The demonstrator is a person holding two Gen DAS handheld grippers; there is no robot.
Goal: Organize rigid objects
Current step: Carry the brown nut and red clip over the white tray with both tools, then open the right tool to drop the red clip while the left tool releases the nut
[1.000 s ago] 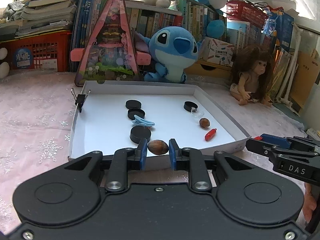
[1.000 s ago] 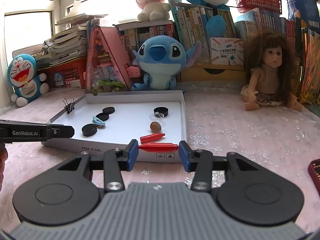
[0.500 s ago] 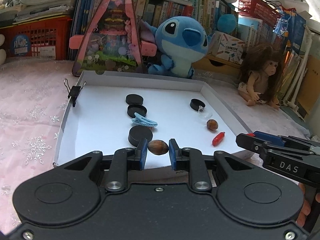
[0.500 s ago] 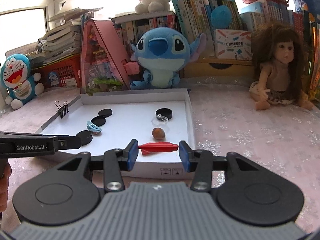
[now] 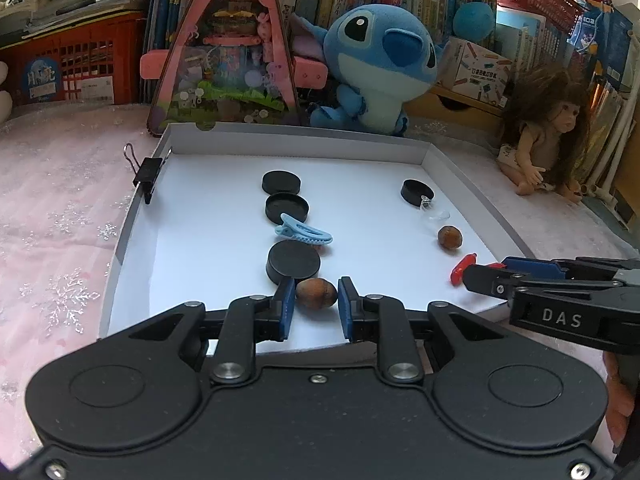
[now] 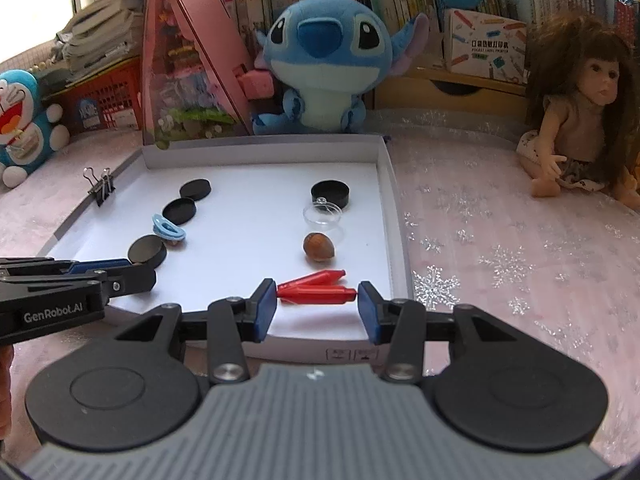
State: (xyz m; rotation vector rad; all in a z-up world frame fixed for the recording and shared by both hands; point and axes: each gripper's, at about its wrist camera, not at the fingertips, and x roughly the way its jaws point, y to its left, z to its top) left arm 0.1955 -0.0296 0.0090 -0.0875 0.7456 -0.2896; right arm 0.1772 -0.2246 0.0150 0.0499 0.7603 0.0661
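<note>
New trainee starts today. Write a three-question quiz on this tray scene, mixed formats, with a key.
1. True or false: the left claw is empty.
2. How many black discs lie in the white tray?
3. What is clipped onto the tray's left wall? A) binder clip B) clothes peg C) rubber band
Key: 1 false, it is shut on a brown nut. 2 four. 3 A.

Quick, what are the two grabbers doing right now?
Left gripper: closed on a brown nut.
Right gripper: closed on a red clip, held lengthwise.
</note>
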